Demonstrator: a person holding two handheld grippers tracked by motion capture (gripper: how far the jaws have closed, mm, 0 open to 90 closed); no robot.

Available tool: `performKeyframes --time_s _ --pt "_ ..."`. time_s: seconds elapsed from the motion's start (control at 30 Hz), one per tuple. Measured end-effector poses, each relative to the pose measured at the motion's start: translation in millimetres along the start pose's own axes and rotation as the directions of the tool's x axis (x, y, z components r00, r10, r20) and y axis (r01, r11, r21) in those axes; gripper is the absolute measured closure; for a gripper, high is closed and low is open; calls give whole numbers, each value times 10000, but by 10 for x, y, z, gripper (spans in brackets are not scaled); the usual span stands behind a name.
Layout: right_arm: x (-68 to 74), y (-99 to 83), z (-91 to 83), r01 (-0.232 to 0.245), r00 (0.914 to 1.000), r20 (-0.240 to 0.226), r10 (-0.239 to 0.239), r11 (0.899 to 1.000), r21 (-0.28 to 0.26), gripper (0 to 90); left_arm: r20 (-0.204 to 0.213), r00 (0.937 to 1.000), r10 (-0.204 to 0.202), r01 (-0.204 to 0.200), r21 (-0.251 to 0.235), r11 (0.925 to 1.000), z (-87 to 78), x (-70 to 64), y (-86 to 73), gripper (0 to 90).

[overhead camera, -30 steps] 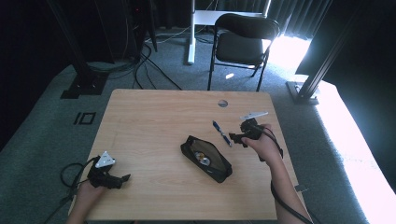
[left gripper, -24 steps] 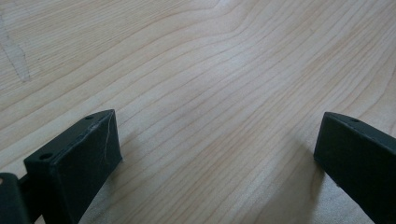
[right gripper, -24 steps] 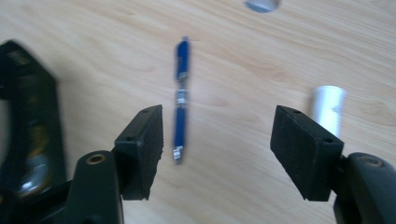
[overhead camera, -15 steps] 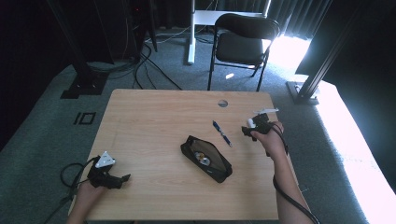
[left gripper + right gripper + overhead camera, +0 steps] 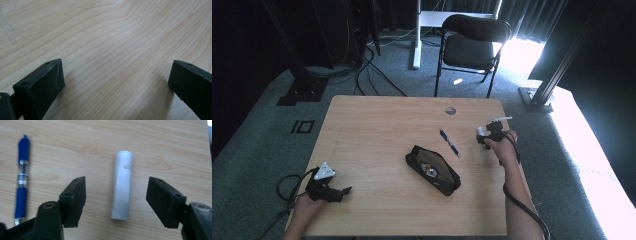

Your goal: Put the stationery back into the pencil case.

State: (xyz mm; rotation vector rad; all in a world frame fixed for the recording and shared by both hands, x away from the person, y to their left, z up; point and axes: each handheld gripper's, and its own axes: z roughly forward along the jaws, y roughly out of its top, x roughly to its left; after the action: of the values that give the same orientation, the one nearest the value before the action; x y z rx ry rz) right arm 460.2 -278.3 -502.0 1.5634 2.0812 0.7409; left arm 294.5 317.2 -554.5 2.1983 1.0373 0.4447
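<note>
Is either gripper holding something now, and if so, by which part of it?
Nothing is held. The right gripper has its jaws open on either side of the white tube, not touching it. The left gripper is open over bare table.

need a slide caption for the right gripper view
Right gripper open, jaws either side of a white cylindrical tube lying on the wooden table, blue pen off to one side.

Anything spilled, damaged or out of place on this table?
Nothing stands out. The black pouch lies unzipped at mid-table, the blue pen and a white tube lie flat beside it, the tube between the open right tongs. No spill or damage shows.
</note>
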Motion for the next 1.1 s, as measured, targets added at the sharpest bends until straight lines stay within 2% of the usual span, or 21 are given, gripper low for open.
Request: performKeyframes --time_s 0.17,0.3,0.63,0.77,0.8,0.87,0.9,1.0,1.1 --pt "-37 -9 83 -179 9998 62 179 9998 9 370 3 10000 -5 5 -5 10000 0 0 0 6" --pt "-27 -19 157 83 9995 316 -87 9999 131 428 4 10000 -5 5 -5 10000 0 0 0 6" --pt "-23 19 301 -283 9991 343 268 9987 432 573 4 10000 -1 1 -4 10000 0 0 0 7" --pt "-24 25 348 -439 9984 380 419 9977 525 597 -3 10000 -3 3 0 10000 0 -1 0 7" --pt "-21 25 355 -457 9979 478 433 9977 505 638 3 10000 -1 1 -5 10000 0 0 0 6" --pt "-7 18 376 -514 9978 461 481 9960 735 645 3 10000 1 -1 -4 10000 0 0 0 7" --pt "0 11 388 -525 9977 472 487 9952 829 686 1 10000 -4 4 -7 10000 0 -1 0 7" --pt "8 -5 397 -800 9962 419 770 9938 766 690 3 10000 -2 2 -6 10000 0 0 0 7" --pt "25 7 375 -650 9975 355 618 9929 998 690 4 10000 0 0 -5 10000 0 0 0 7"
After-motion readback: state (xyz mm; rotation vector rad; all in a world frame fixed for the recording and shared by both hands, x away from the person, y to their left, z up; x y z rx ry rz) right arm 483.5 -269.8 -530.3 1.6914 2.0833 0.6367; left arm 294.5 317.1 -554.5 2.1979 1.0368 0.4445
